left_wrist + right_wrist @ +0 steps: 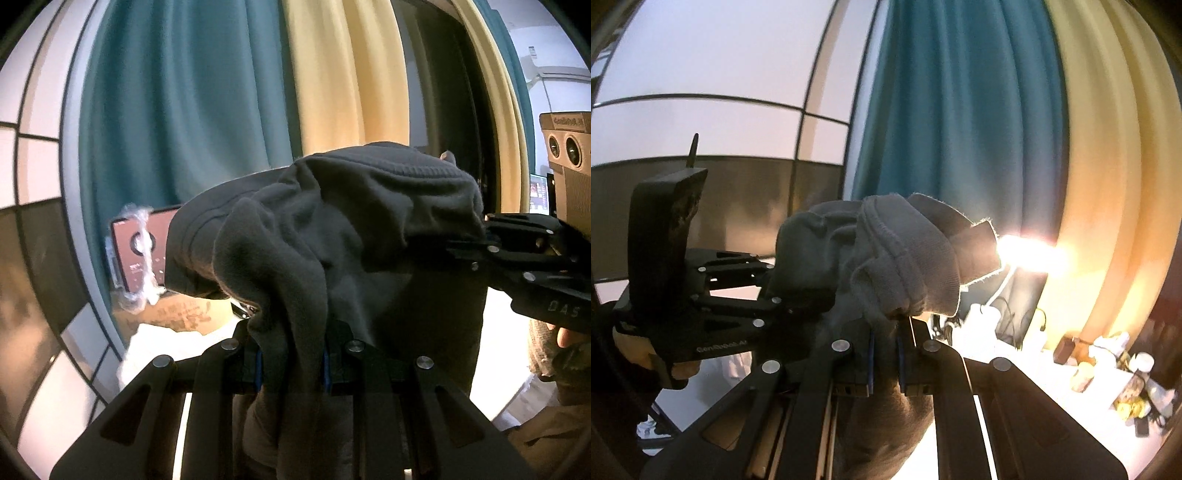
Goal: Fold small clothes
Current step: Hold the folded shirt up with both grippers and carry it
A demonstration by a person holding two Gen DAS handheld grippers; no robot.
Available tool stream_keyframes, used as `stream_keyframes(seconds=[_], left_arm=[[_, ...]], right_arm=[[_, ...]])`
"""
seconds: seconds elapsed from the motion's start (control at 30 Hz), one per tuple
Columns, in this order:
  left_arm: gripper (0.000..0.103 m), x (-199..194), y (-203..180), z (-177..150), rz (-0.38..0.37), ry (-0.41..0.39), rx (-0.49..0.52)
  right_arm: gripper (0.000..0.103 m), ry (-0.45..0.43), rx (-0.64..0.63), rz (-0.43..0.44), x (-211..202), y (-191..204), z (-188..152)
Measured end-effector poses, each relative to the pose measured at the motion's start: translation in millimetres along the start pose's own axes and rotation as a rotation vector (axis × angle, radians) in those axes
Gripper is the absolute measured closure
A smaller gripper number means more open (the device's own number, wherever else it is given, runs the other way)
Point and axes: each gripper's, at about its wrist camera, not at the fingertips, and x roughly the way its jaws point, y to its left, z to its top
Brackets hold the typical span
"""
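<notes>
Garment [351,221]: dark grey, fleecy knit with a ribbed band [923,266]; held up in the air between both grippers, in front of the teal curtain [177,110] and cream curtain [332,74]; no part seen resting on a surface. Left gripper [291,362]: fingers nearly closed, a thick bunch of cloth pinched between the blue pads [258,365], the rest draped forward and down over the fingers. Right gripper [884,363]: fingers likewise nearly closed on a fold of the same cloth, just below the ribbed band; in the left view it enters from the right edge [491,240], tips buried in the fabric.

Handling, judged: light, soft, limp; no stiffness, so it sags and bunches wherever unsupported; fleece surface likely grips the pads well, low slip risk. Current holds are on bunched cloth, not edges; for a clean fold, better hold would be the ribbed band or two corners, spread apart to flatten; which part each gripper has, cannot tell.
</notes>
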Motion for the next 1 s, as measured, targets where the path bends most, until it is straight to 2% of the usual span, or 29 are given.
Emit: stream_keyframes(seconds=[0.43, 1.0], left_arm=[[0.083, 54.0, -6.2, -3.0, -0.077, 0.051, -0.047], [0.083, 115.5, 5.6, -10.4, -0.106, 0.151, -0.073]], right_arm=[[0.093, 0.092, 0.079, -0.045, 40.9, -45.8, -20.3], [0.093, 0.178, 0.147, -0.041, 96.5, -83.8, -41.9]])
